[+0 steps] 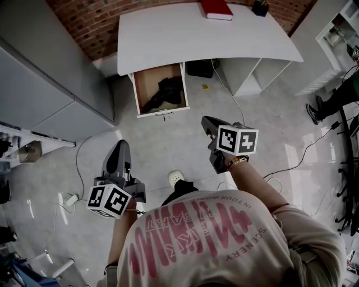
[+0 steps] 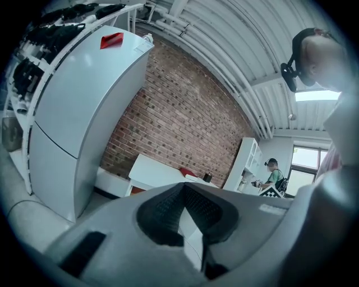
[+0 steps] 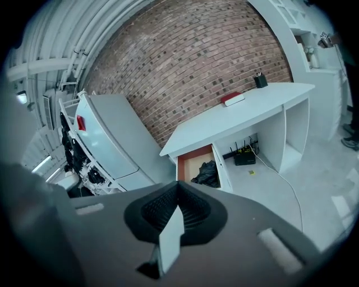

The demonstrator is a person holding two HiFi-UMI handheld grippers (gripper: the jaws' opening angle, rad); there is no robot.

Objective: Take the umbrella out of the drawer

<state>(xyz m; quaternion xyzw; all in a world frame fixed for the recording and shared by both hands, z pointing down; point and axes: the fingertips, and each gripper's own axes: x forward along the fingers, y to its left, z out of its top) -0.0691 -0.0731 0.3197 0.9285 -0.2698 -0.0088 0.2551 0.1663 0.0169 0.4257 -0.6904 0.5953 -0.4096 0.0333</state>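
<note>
- Black umbrella (image 1: 165, 92) lies bunched inside the open drawer (image 1: 162, 110) under the white desk (image 1: 190, 33), at 12 o'clock in the head view. A red book (image 1: 216, 8) rests near the desk's far edge.
- Same view, nearer the person: the left gripper (image 1: 119, 146) hangs at 8 o'clock and the right gripper (image 1: 206, 120) at 2 o'clock. Both are over the floor, pointing toward the desk and well apart from the drawer.
- Left gripper view: the left gripper (image 2: 184, 188) has its jaws pressed together with nothing between them. The desk (image 2: 154, 168) stands past the tips against a brick wall (image 2: 179, 112), a grey cabinet (image 2: 73, 112) rises at 10 o'clock, and another person (image 2: 275, 175) stands at 3 o'clock.
- Right gripper view: the right gripper (image 3: 178, 188) is clenched and empty too. The drawer (image 3: 185, 162) gapes at 12 o'clock just above the tips, with the umbrella (image 3: 206, 174) a dark heap inside. The book (image 3: 233, 99) lies on the desk (image 3: 247, 112) at 1 o'clock.
</note>
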